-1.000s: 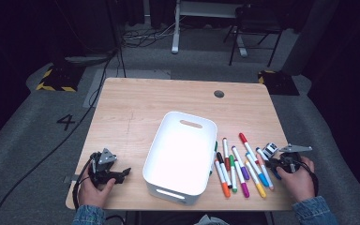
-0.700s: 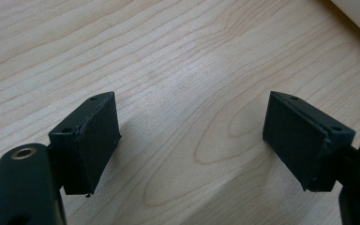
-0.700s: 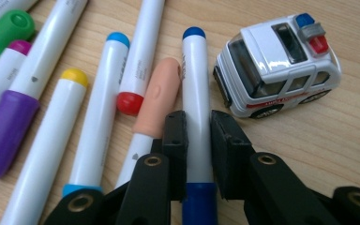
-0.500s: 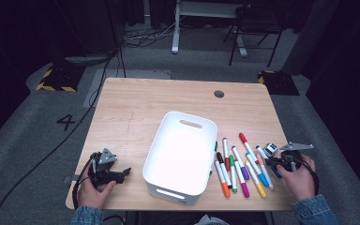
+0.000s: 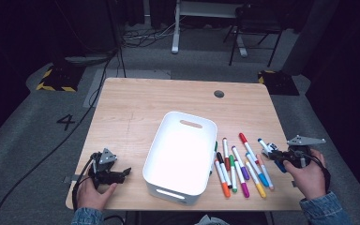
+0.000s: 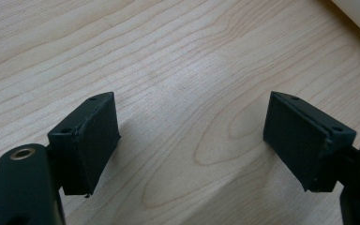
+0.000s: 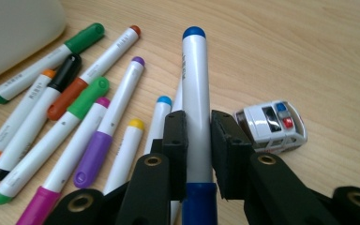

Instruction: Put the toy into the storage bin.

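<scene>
The right gripper [image 7: 198, 126] is pinching a blue marker [image 7: 194, 93] between its pads, gripping the white barrel just above the dark blue cap, so the marker is pointing away toward twelve o'clock in the right gripper view. In the high view this gripper [image 5: 275, 153] is sitting at about four o'clock on the table [image 5: 136, 108], holding the marker [image 5: 264, 146] just clear of the wood. A toy car [image 7: 272, 126] is lying at three o'clock of the pads, close by. The other markers [image 5: 236, 168] are lying in a loose row at nine o'clock of the grip, between it and the white bin [image 5: 180, 157] at the centre. The left gripper [image 6: 192, 136] is resting at eight o'clock on the table, its jaws spread over bare wood, gripping nothing.
</scene>
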The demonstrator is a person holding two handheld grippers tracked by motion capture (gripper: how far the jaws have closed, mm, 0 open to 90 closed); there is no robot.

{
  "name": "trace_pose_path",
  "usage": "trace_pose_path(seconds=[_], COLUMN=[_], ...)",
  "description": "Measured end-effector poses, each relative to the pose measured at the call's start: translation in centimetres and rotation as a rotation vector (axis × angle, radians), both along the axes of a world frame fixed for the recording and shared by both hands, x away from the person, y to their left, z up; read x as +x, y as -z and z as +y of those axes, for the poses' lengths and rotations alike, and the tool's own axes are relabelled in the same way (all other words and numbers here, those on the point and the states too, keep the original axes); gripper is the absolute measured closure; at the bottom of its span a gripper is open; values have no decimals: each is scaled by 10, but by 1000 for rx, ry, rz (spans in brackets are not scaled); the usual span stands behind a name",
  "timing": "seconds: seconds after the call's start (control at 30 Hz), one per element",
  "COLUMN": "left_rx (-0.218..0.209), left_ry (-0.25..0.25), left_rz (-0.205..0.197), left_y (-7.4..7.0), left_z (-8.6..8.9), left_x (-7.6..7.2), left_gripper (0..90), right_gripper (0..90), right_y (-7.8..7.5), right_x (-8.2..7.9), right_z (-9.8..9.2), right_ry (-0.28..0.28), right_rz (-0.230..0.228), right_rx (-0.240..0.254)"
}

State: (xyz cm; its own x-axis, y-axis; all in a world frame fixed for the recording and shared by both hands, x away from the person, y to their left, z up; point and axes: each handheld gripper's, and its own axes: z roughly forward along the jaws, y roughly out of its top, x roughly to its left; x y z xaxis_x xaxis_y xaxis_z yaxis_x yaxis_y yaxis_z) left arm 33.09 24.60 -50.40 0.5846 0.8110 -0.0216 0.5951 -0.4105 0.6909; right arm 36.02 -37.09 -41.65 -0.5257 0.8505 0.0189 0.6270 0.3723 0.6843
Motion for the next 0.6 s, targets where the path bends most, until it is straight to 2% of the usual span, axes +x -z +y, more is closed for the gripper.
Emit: trace_pose_path(seconds=[0.13, 0.17, 0.27, 0.4, 0.43, 0.6], left_rx=[-5, -5, 4, 7, 7, 3], left_ry=[0, 0, 8, -1, 18, 21], left_rz=[6, 6, 13, 5, 15, 18], left_y=[0, 0, 0, 0, 0, 0], left_z=[-1, -1, -2, -3, -4, -4], left_x=[0, 0, 1, 0, 0, 1], left_gripper=[175, 163, 145, 141, 141, 139], right_gripper=[765, 765, 765, 765, 765, 765], right_y=[-14, -14, -30, -38, -43, -52], right_x=[4, 4, 4, 3, 4, 7], right_z=[6, 6, 8, 13, 19, 30], right_ry=[-62, -62, -77, -105, -130, -172], right_rz=[10, 10, -6, -8, -14, -23], right_rx=[4, 4, 25, 30, 39, 51])
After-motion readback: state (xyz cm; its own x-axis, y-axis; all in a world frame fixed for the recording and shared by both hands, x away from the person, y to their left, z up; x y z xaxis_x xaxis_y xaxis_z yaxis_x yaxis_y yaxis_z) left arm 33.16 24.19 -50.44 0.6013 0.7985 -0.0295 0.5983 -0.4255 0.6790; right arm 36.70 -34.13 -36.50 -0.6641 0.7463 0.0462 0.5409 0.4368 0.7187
